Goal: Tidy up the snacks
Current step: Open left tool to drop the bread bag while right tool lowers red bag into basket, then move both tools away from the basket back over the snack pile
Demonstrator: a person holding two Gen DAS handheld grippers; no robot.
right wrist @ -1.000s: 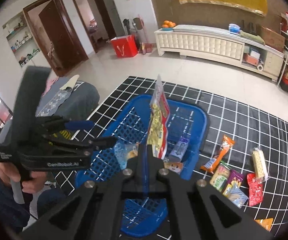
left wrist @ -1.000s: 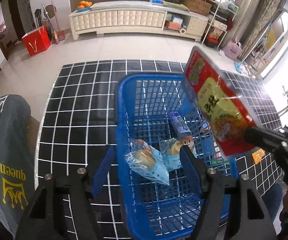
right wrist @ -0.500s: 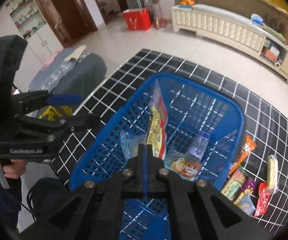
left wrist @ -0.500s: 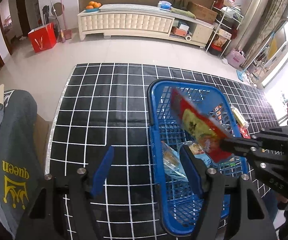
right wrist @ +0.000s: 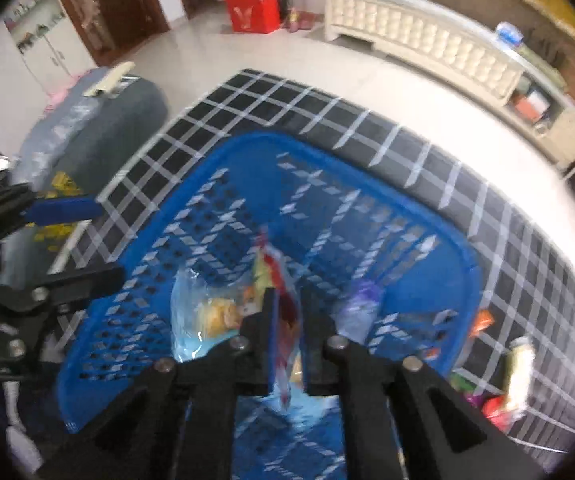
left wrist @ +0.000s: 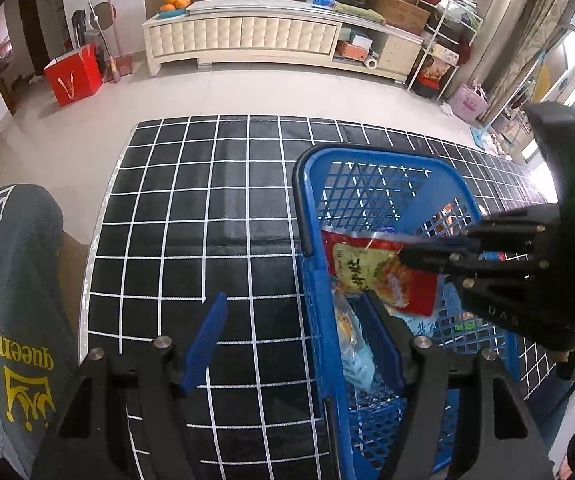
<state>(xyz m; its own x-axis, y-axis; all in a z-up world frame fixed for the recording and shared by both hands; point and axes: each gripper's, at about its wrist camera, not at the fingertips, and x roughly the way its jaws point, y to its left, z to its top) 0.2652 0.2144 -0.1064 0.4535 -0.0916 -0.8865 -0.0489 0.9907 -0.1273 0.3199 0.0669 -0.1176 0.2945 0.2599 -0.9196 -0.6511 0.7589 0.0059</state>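
Note:
A blue mesh basket stands on the black gridded mat. My right gripper reaches down inside it, its jaws opening. A red-and-yellow snack packet hangs edge-on between them with a gap at the pads. Beneath lie a clear-blue bun bag and a purple packet. My left gripper is open and straddles the basket's left wall, holding nothing.
Several loose snacks lie on the mat right of the basket. A grey cushion printed "queen" sits at the mat's left edge. Beyond the mat are tiled floor, a white cabinet and a red bag.
My right gripper has carried the red-and-yellow packet down into the basket and its jaws have parted. The basket has slid rightward in the left wrist view.

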